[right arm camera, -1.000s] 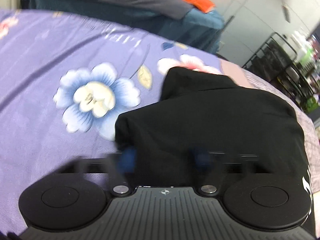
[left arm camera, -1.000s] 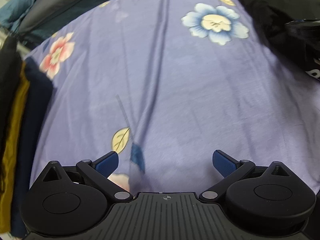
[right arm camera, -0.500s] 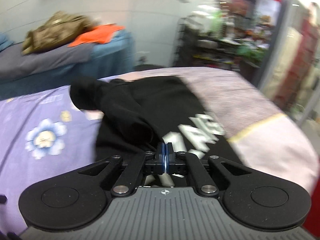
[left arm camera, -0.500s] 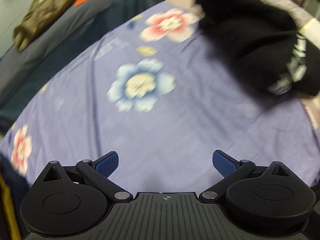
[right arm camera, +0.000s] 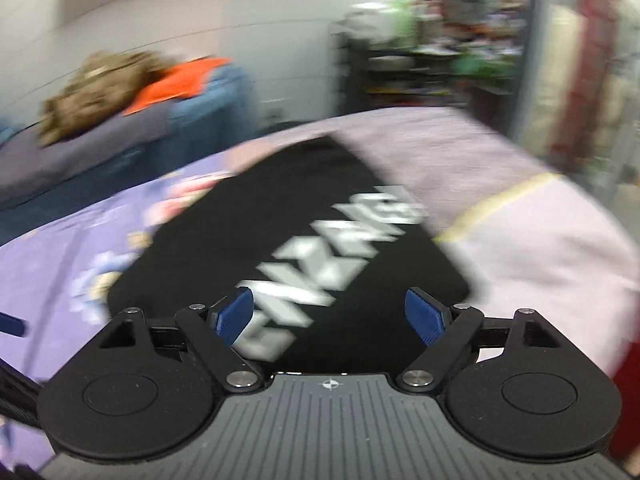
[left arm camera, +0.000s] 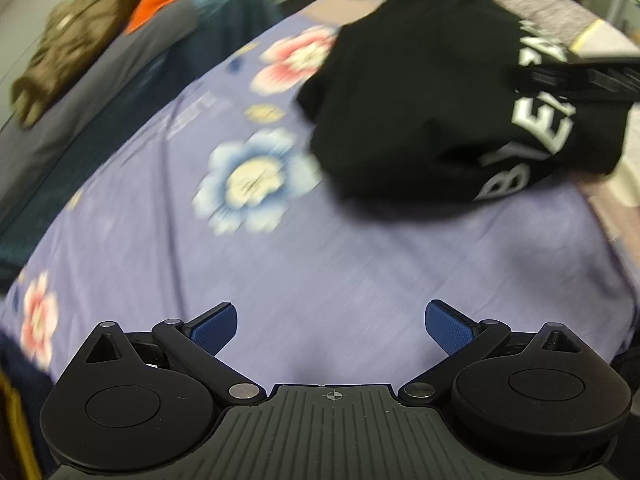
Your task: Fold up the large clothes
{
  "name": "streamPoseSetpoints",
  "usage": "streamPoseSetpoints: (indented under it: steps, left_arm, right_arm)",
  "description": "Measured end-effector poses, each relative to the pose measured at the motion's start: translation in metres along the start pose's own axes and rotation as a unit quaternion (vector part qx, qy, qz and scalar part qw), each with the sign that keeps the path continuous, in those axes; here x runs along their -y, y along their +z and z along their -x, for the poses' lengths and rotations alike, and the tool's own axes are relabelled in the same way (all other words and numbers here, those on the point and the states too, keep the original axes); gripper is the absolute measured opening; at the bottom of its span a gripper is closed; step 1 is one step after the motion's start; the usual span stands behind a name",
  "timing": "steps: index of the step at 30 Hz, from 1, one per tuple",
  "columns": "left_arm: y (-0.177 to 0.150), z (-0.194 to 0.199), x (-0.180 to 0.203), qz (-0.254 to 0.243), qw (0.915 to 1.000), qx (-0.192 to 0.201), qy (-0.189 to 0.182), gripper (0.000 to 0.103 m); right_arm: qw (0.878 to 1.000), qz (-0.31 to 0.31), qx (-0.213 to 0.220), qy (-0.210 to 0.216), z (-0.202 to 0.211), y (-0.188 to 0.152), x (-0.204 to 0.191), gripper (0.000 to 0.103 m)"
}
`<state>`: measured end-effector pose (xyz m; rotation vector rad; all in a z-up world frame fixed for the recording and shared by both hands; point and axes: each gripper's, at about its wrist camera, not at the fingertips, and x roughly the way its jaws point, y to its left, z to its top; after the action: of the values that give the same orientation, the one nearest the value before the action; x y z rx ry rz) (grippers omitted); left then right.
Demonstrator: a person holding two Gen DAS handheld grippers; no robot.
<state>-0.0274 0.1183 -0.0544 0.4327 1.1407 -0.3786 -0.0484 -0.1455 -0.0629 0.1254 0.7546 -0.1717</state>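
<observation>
Black garment (right arm camera: 288, 216) bears blurred white lettering, unreadable.

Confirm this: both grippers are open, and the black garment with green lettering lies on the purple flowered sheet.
Not quite. The lettering on the black garment is white, as the right wrist view shows. The rest holds: left gripper and right gripper are open, over the purple flowered sheet.

Black garment (right arm camera: 288, 216) with white block lettering, folded into a rough rectangle, lying flat, partly on purple floral sheet (left arm camera: 320, 264), partly on pinkish cover.
</observation>
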Motion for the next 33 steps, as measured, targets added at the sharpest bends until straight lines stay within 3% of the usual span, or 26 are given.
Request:
streamPoseSetpoints:
  steps: [3,7,9,12,14,15,18,20,22,27,33]
  left_arm:
    - [-0.026,0.0,-0.025,0.045,0.9984,-0.025,0.021,0.103]
    - [-0.058,0.003,-0.053,0.092,0.993,-0.056,0.049,0.103]
    - [-0.068,0.008,-0.062,0.105,0.9905,-0.063,0.062,0.103]
    - [-0.077,0.012,-0.071,0.122,0.9875,-0.069,0.07,0.103]
    - [-0.078,0.012,-0.074,0.126,0.9869,-0.072,0.07,0.103]
    - [-0.078,0.012,-0.074,0.124,0.9871,-0.073,0.07,0.103]
    - [-0.072,0.005,-0.067,0.11,0.9891,-0.075,0.064,0.103]
    - [-0.064,0.001,-0.059,0.095,0.9913,-0.072,0.055,0.103]
    - [-0.054,-0.002,-0.049,0.075,0.9943,-0.062,0.044,0.103]
    - [-0.024,-0.005,-0.023,0.021,0.9991,-0.032,0.02,0.103]
    - [0.019,-0.001,-0.004,-0.03,0.9995,0.012,0.003,0.103]
  right_arm:
    - [0.998,0.051,-0.02,0.041,-0.034,0.018,-0.056,0.096]
    - [0.989,0.134,-0.037,0.054,-0.077,0.024,-0.133,0.102]
    - [0.983,0.172,-0.042,0.037,-0.096,0.018,-0.166,0.102]
    - [0.969,0.242,-0.052,-0.021,-0.134,0.002,-0.206,0.102]
    - [0.962,0.261,-0.064,-0.041,-0.153,-0.008,-0.213,0.101]
    - [0.962,0.26,-0.062,-0.049,-0.157,-0.012,-0.21,0.099]
    - [0.969,0.227,-0.038,-0.092,-0.156,-0.017,-0.187,0.067]
    - [0.979,0.184,-0.041,-0.08,-0.15,-0.011,-0.162,0.027]
    - [0.985,0.15,-0.035,-0.077,-0.136,-0.006,-0.134,0.009]
    - [0.991,0.081,0.037,-0.097,-0.072,0.005,-0.055,0.005]
    - [0.986,-0.002,0.06,-0.157,-0.004,-0.004,0.042,0.005]
